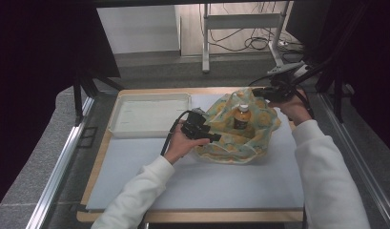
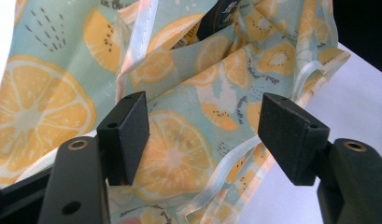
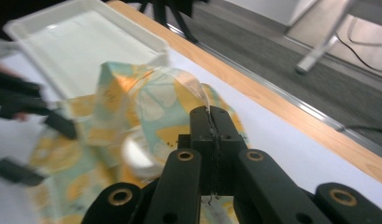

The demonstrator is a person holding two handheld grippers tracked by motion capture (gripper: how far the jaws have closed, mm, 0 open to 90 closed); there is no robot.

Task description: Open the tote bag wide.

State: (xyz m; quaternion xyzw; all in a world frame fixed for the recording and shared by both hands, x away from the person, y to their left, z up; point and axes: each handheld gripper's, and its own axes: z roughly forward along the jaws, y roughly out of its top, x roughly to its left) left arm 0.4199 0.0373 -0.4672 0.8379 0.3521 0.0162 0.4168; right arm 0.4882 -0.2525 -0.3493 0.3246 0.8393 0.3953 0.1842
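Fabric printed with orange and lemon slices on a pale blue-green ground makes up the bag, which sits crumpled just right of centre in the high view, on the pale sheet that covers the table. Its mouth gapes upward, and a bottle with a white cap and dark label stands inside it. A pale tape runs along the bag's edges and forms its handles.

At the upper right of the high view, the right gripper sits at the bag's far rim; its own view shows what the overhead one is too distant to tell: the jaws are clenched tight on a thin translucent handle strap, which arches from the bag up into the pinch. That view also shows the white tray at upper left and the bottle's cap as a pale blur lower down.

At the bag's near left side is the left gripper. Its own view shows the jaws spread wide, released, with the lemon print and a loop of tape lying between and behind them, no pad pressing on the cloth. Small dark seeds and script lettering in the print show up close there.
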